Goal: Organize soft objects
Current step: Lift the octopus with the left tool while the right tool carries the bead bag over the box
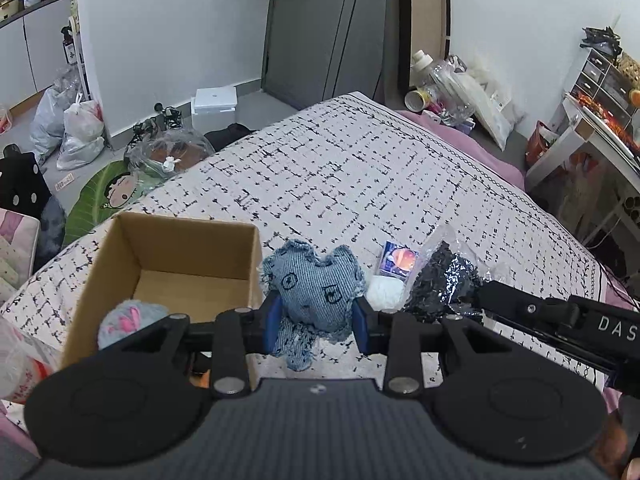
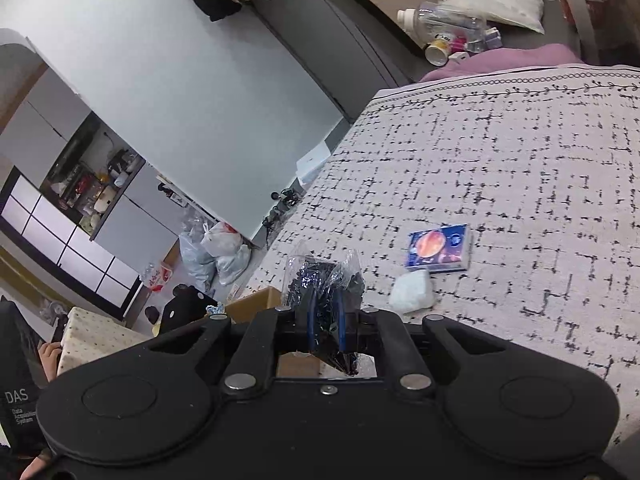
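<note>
A bed [image 1: 360, 168] covered with a white spread crossed by broken black lines carries everything here; a pink sheet shows along its far edge. Around it the room is cluttered: grey floor, white walls, a dark door [image 1: 320, 28], filled plastic bags [image 1: 76, 128] by the wall, a white box [image 1: 214, 102], and a leaf-shaped mat with a cartoon face [image 1: 116, 192].

An open cardboard box [image 1: 176, 264] sits on the bed at the left, with a pale blue and pink fuzzy item [image 1: 128, 318] at its near corner. Just right of the box the left hand-held gripper [image 1: 316, 322] is clamped on a blue denim plush [image 1: 316, 284], its blue pads pressing both sides. Beside the plush lie a white soft lump [image 1: 384, 292] and a small blue packet printed with an orange planet [image 1: 398, 262].

The right hand-held gripper [image 2: 326, 320] reaches in from the right, tilted, and is pinched on a clear bag of dark glittery material [image 2: 324, 280], which is lifted above the box edge [image 2: 256, 300].

White lettering on the right unit reads "DAS"; in the right wrist view the other unit shows "DAS Data Acquisition System".
</note>
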{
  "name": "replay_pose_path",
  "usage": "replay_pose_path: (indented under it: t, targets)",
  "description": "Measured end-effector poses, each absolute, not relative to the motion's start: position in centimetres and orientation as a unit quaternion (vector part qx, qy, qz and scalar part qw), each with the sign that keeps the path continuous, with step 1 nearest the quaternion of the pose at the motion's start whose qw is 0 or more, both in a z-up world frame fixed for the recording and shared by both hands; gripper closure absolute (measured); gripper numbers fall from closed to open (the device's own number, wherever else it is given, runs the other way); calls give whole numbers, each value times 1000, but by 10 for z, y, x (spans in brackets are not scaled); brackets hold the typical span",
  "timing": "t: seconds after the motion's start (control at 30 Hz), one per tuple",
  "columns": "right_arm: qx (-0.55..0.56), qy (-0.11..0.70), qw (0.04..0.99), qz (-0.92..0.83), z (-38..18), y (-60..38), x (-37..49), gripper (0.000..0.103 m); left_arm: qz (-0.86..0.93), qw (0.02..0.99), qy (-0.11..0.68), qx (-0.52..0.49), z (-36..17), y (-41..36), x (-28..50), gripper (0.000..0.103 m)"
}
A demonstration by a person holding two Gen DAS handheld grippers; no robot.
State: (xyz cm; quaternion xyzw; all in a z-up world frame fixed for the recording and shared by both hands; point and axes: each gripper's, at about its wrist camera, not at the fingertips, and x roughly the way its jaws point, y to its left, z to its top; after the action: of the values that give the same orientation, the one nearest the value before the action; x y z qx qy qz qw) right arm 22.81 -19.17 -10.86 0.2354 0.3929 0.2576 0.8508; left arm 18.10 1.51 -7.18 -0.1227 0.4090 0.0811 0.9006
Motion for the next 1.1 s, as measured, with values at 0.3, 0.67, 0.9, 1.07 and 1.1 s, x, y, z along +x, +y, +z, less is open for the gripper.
replay_pose_path:
  t: [0.3,0.67,0.9,1.07,1.1]
  targets:
    - [228,392,851,264,-98,-170,228,93,89,901,405,-131,-65,41,181,68]
    - [212,403,844,284,-97,-127,231,93,118,894,404,-156,-68,88,182,68]
    - [200,418,837,291,-103,-94,233,93,138,880,416,-181,-80,115,186,68]
    - [192,432,831,292,-109,-71,237,93,146,877,418,-189,-84,131,190,67]
    - [190,435,830,292,-111,-67,238,93,149,875,419,-191,-86,135,191,67]
